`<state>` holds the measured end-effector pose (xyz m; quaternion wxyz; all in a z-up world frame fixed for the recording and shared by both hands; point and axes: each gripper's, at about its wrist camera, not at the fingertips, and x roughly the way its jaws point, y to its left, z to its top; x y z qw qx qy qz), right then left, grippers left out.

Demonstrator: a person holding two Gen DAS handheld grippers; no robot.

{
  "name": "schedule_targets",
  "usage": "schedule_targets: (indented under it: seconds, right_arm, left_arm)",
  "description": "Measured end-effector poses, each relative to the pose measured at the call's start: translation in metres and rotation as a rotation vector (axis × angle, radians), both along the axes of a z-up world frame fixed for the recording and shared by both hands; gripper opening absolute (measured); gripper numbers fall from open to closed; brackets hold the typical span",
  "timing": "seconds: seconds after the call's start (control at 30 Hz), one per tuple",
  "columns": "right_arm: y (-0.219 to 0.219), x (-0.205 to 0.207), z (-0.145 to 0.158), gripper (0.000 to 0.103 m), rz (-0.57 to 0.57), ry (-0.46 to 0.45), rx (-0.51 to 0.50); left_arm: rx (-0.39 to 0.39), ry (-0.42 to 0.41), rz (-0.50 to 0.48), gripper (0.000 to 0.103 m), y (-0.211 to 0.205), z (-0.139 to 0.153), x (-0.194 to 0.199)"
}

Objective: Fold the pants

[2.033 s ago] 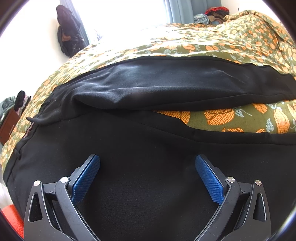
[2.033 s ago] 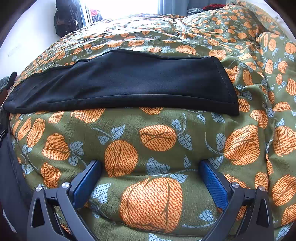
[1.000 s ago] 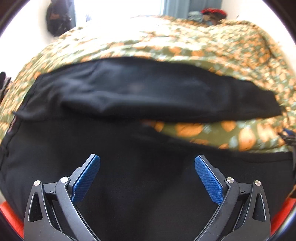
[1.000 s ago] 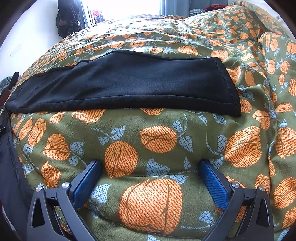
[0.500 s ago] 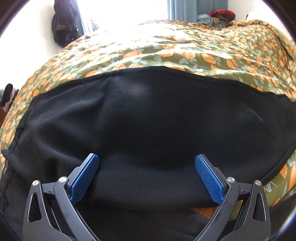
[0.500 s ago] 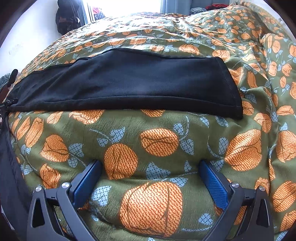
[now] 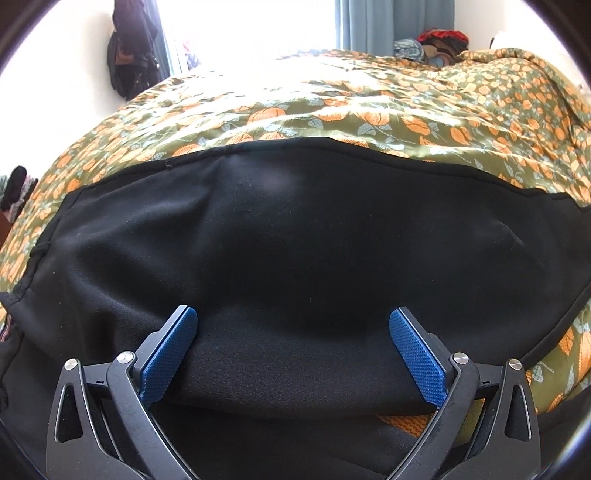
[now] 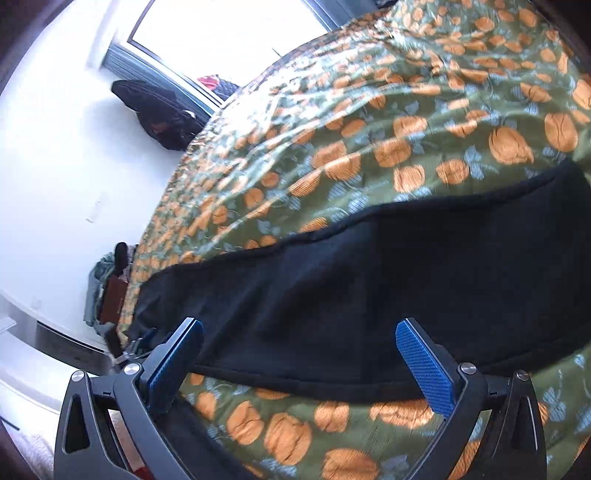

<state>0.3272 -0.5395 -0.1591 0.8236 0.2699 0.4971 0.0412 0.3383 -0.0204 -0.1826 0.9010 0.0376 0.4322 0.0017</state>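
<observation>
Black pants (image 7: pixel 295 236) lie spread on a bed with a green bedspread (image 7: pixel 369 110) printed with orange fruit. In the left wrist view the far leg fills the middle, and my left gripper (image 7: pixel 293 332) hovers open just over its near fold, blue pads wide apart with nothing between them. In the right wrist view the same black leg (image 8: pixel 369 288) runs as a tilted band across the bedspread (image 8: pixel 369 129). My right gripper (image 8: pixel 299 343) is open above the leg's near edge, gripping nothing. A second strip of black cloth (image 8: pixel 207 439) shows at the bottom left.
A dark garment (image 7: pixel 129 62) hangs on the white wall beside a bright window (image 7: pixel 258 26). Clothes are piled (image 7: pixel 436 42) at the far end of the bed. A brown object and grey cloth (image 8: pixel 107 295) sit off the bed's left side.
My left gripper has moved forward from the near leg to the far one. My right gripper has swung left and tilted in the last half second, now over the leg instead of the bare bedspread.
</observation>
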Motion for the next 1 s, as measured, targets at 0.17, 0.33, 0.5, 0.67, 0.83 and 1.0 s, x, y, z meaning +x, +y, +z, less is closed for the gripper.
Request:
schedule_targets:
  seconds: [0.17,0.33,0.5,0.67,0.83,1.0]
  right_arm:
    - [-0.097,-0.044,0.006,0.078,-0.334,-0.005,-0.204]
    - [-0.152,-0.107,0.039,0.08,-0.51,-0.08,-0.123]
    - [-0.138,-0.107,0.019,0.08,-0.431,-0.122,0.266]
    - [-0.145,-0.092,-0.018,0.078,-0.588,-0.021,0.266]
    - [-0.165,-0.079,-0.022,0.076,-0.709,-0.088,0.189]
    - [-0.148,-0.082,0.011,0.019,-0.604,-0.168,0.022]
  left_arm:
    - [-0.005,-0.012,-0.001,0.102,0.001,-0.001,-0.001]
    - [-0.002,-0.019,0.001,0.102,0.0,-0.001,-0.002]
    - [0.003,-0.018,0.002,0.102,-0.001,-0.001,-0.002]
    - [0.007,-0.019,0.003,0.102,-0.001,-0.001,-0.002]
    - [0.0,-0.022,0.002,0.102,0.0,-0.001,-0.002]
    - [-0.005,-0.022,0.002,0.102,0.001,-0.001,-0.002]
